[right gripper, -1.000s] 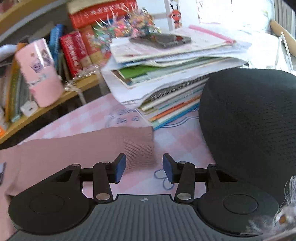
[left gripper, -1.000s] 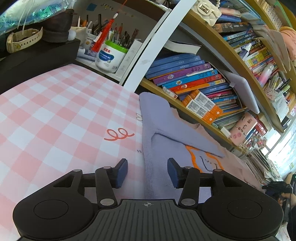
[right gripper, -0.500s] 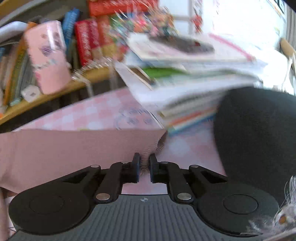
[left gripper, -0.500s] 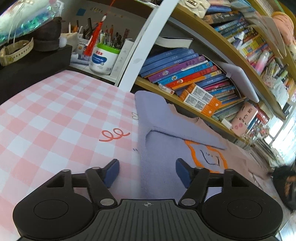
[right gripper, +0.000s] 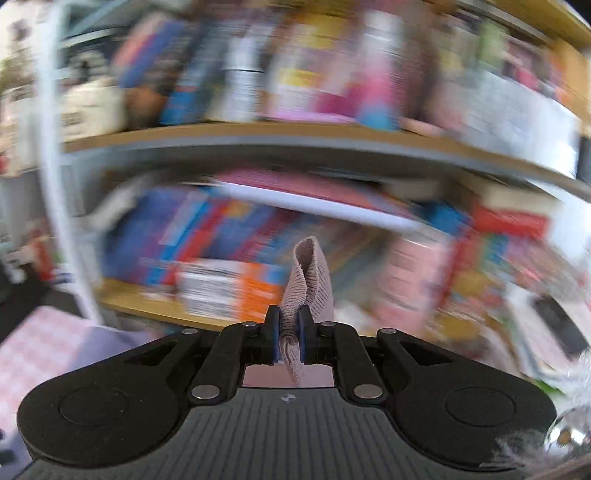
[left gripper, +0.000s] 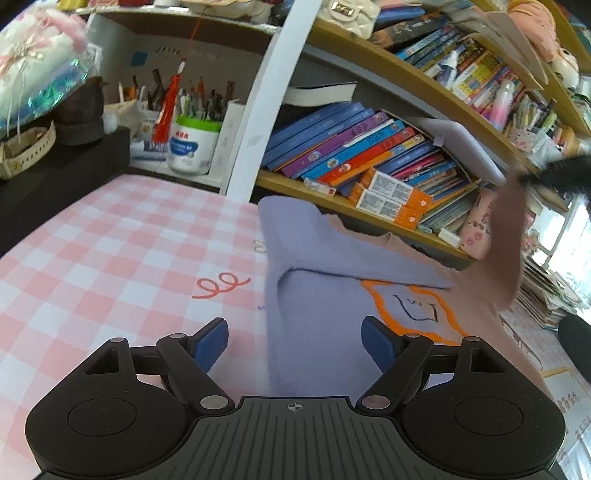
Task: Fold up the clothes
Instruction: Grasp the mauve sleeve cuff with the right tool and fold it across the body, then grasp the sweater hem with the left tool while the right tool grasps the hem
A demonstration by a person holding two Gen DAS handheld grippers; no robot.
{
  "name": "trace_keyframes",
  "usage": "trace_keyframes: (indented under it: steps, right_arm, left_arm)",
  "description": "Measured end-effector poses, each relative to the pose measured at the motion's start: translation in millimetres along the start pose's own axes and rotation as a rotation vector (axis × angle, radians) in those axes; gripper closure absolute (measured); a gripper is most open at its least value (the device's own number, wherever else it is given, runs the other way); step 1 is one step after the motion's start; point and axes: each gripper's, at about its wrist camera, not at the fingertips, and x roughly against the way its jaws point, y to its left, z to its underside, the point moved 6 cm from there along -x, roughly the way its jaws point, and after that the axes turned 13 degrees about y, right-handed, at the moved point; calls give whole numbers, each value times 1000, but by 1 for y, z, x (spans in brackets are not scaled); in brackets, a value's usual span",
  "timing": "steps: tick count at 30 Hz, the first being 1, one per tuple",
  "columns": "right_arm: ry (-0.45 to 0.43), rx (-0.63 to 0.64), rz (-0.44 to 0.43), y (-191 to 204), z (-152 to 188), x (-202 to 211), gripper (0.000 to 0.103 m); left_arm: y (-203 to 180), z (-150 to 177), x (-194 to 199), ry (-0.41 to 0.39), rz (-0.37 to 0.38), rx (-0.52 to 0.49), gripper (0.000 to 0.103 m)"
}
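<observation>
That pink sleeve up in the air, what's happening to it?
Someone is folding a sweater on the checked table. The right claw is shut on the pink sleeve, lifted above the table. The purple sleeve already lies folded across the front. The left claw hovers open over the sweater's purple side, holding nothing.

Premises: a lived-in home, most likely a child's study or bedroom corner. Evidence follows. Wooden bookshelves (left gripper: pixel 369 218) run along the wall, packed with colourful children's books (left gripper: pixel 354 147) lying in slanted stacks. A white tub (left gripper: pixel 192 147) crammed with pens and pencils stands on a ledge, with a red tassel (left gripper: pixel 166 110) hanging in front of it. The counter (left gripper: pixel 110 251) carries a pink-and-white checked cloth printed with doodles. A plush toy (left gripper: pixel 535 26) sits on the top shelf, beside a quilted cream handbag (left gripper: pixel 343 11). A wristwatch (left gripper: pixel 26 155) rests on a dark box at left. Loose paper stacks (left gripper: pixel 546 299) pile up at far right.
</observation>
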Motion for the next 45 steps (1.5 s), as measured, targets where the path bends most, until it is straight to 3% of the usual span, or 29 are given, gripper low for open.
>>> trace_keyframes:
  steps: [4, 8, 16, 19, 22, 27, 31, 34, 39, 45]
  right_arm:
    - [-1, 90, -82, 73, -16, -14, 94]
    - [28, 150, -108, 122, -21, -34, 94]
    - [124, 181, -124, 161, -7, -80, 94]
    - [154, 150, -173, 166, -2, -86, 87]
    - [127, 165, -181, 169, 2, -74, 85]
    - [106, 190, -218, 155, 21, -31, 85]
    - [116, 183, -235, 123, 62, 12, 85]
    - [160, 127, -229, 80, 109, 40, 80]
    - [273, -32, -239, 18, 202, 66, 74]
    - [343, -255, -340, -27, 275, 74, 71]
  left_arm:
    - [0, 0, 1, -6, 5, -2, 22]
    - [0, 1, 2, -10, 3, -2, 22]
    - [-6, 3, 4, -10, 32, -33, 21]
    - [-4, 2, 1, 6, 54, -17, 21]
    - [1, 3, -2, 27, 85, 9, 21]
    - [12, 3, -8, 57, 128, 79, 21]
    - [17, 3, -11, 63, 167, 121, 21]
    - [19, 2, -11, 56, 183, 142, 21]
    - [21, 9, 0, 41, 110, 154, 21]
    - [8, 36, 30, 80, 129, 168, 21]
